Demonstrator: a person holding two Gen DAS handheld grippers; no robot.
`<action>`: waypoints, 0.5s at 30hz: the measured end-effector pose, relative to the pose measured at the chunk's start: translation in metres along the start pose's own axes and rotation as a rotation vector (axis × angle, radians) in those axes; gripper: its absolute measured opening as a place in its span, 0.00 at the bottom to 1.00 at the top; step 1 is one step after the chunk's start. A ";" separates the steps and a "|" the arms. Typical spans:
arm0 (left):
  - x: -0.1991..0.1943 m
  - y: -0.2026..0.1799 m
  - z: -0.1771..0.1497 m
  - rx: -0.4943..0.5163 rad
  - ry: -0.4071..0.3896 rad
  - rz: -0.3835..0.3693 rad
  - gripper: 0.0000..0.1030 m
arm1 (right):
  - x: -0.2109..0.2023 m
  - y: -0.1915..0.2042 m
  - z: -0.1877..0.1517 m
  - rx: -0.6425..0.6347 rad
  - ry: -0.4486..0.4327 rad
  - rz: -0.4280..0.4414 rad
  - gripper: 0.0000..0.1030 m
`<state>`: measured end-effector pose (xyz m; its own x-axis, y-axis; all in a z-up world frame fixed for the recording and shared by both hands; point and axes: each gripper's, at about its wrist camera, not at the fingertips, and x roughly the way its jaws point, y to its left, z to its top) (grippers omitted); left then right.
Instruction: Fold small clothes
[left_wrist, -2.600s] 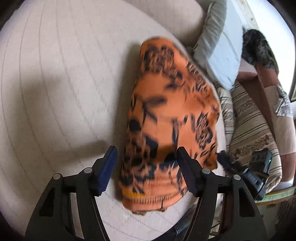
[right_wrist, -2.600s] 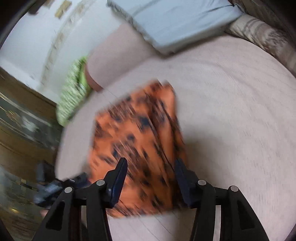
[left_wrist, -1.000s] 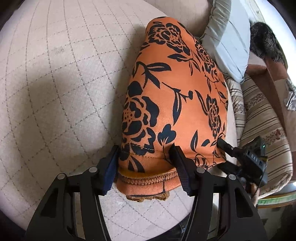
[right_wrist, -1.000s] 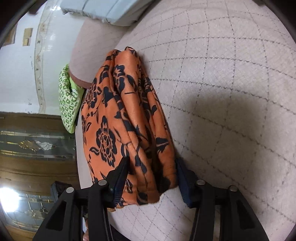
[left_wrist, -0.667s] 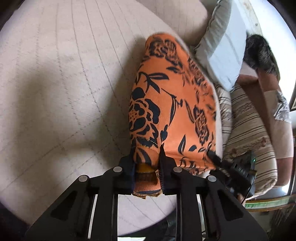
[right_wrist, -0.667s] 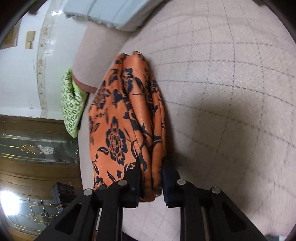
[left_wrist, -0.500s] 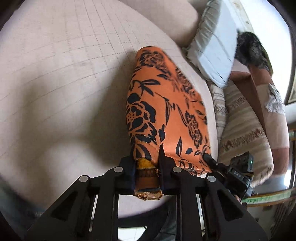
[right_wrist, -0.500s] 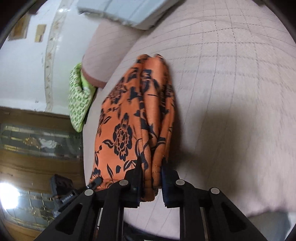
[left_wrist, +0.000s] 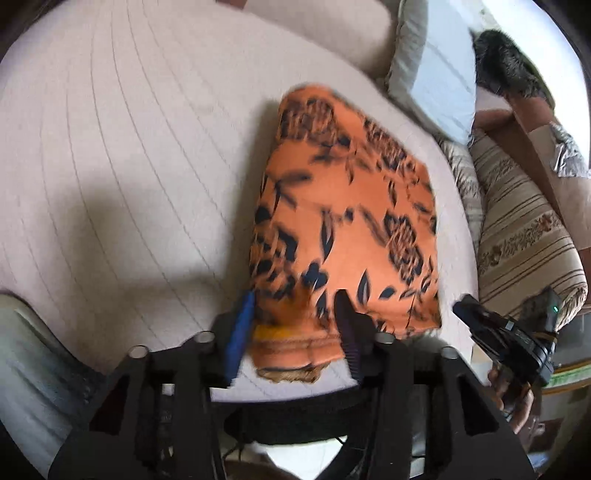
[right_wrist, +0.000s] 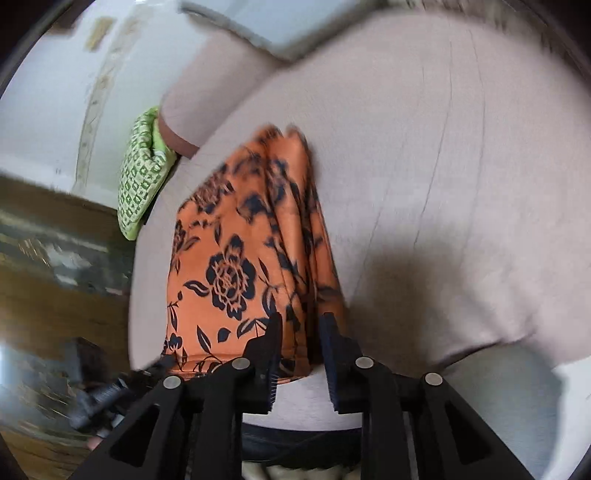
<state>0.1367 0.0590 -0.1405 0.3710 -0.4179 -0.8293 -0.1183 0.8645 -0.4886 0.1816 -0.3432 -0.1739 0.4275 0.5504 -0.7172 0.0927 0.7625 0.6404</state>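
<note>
An orange garment with black flowers (left_wrist: 343, 229) lies folded in a long strip on the beige quilted cushion (left_wrist: 129, 166). Its hemmed near end sits between the fingers of my left gripper (left_wrist: 295, 317), whose jaws are opening and stand off the cloth. In the right wrist view the same garment (right_wrist: 236, 258) runs away from me. Its bunched near folds lie in the gap of my right gripper (right_wrist: 301, 332), whose jaws are also opening. The right gripper (left_wrist: 506, 332) shows at the garment's right corner in the left wrist view, held by a hand (left_wrist: 513, 395).
A pale blue pillow (left_wrist: 439, 77) and a striped cushion (left_wrist: 524, 236) lie beyond the garment, with a dark furry thing (left_wrist: 506, 70) behind. A green patterned cloth (right_wrist: 142, 173) hangs at the cushion's left edge by wooden furniture (right_wrist: 55, 266).
Both grippers closed on the garment's near ends, then drew back and rose. Their jaws have now spread apart again, and the garment lies flatter and wider on the cushion.
</note>
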 end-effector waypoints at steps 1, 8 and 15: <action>-0.001 -0.001 0.005 -0.004 -0.013 -0.007 0.46 | -0.009 0.004 0.000 -0.017 -0.031 0.003 0.33; 0.019 -0.010 0.053 -0.042 -0.019 -0.010 0.53 | -0.011 0.032 0.024 -0.117 -0.090 0.083 0.50; 0.056 -0.005 0.081 -0.055 0.042 -0.001 0.53 | 0.052 0.051 0.068 -0.191 0.000 -0.022 0.48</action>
<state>0.2324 0.0535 -0.1628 0.3326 -0.4310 -0.8388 -0.1686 0.8479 -0.5026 0.2695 -0.2988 -0.1605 0.4271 0.5328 -0.7306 -0.0699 0.8250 0.5608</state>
